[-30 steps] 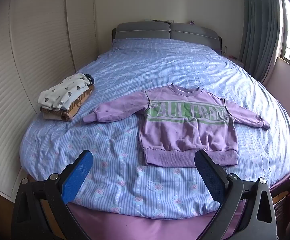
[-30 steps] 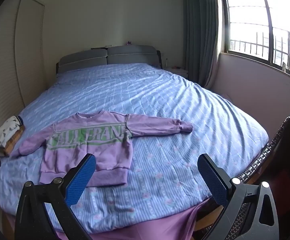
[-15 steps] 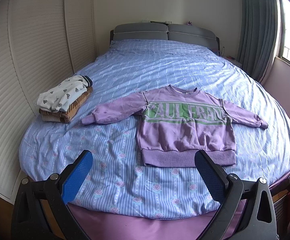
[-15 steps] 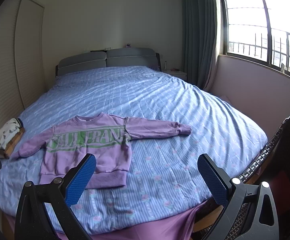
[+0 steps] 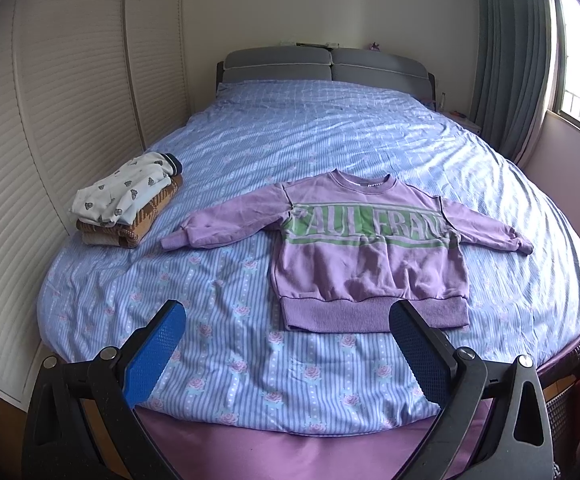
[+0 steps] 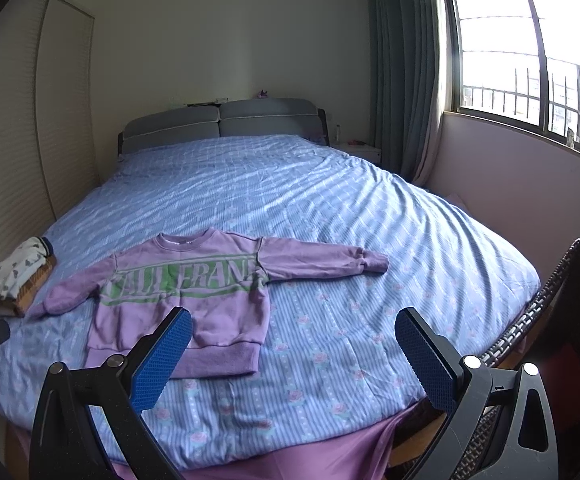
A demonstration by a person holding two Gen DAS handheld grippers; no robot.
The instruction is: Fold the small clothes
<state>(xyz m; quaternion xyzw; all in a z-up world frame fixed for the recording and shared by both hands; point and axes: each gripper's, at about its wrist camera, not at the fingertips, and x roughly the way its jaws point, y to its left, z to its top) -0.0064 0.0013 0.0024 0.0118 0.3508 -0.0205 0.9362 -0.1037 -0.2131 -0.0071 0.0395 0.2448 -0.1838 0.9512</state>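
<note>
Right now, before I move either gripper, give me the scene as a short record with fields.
garment: purple sweatshirt, flat, front up, both sleeves spread out, unfolded
surface: bed with blue striped cover
finished pile: folded clothes near the bed's left edge, apart from the sweatshirt
left gripper: open, empty, hanging short of the hem
right gripper: open, empty, off the cloth
contact: none

Purple sweatshirt (image 5: 370, 248) lying near the bed's foot edge, chest band reading "PAUL FRANK" (last letter hidden by a fold).
</note>
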